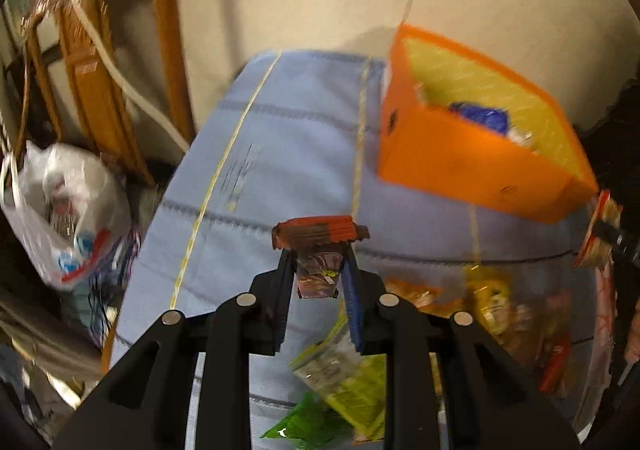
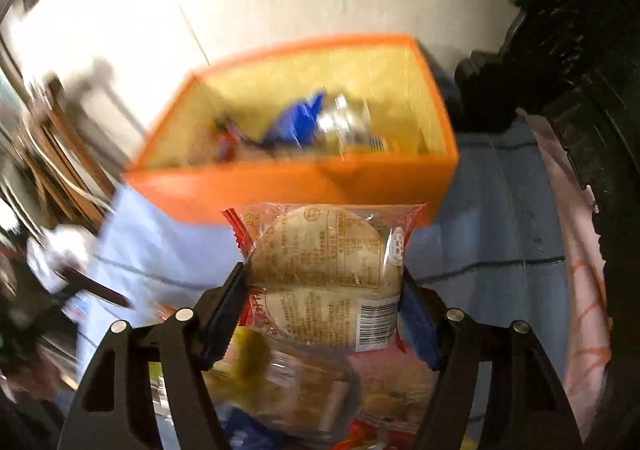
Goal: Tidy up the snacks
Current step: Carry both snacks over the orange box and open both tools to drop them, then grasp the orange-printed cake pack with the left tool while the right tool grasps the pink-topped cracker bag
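**Grippers each carry a snack short of the orange bin**

Jaws of the left gripper (image 1: 318,274) pinch a small dark red snack packet (image 1: 319,250), its crimped top edge standing above the fingertips over the blue cloth (image 1: 280,153). Below and to the right of it, loose snack packs (image 1: 356,382) in green, yellow and orange lie heaped on the cloth. The right gripper (image 2: 326,286) clamps a round pastry in clear wrapper (image 2: 324,270) between its jaws, printed back and barcode facing the camera, with more wrapped snacks under it. Farther off, the orange bin (image 2: 304,177) with a yellow inside sits on the cloth, holding a blue packet (image 2: 298,121) and a silvery one. Beyond the cloth's left edge, a white plastic bag (image 1: 64,205) rests by wooden furniture (image 1: 96,89); motion blur hides finer detail.
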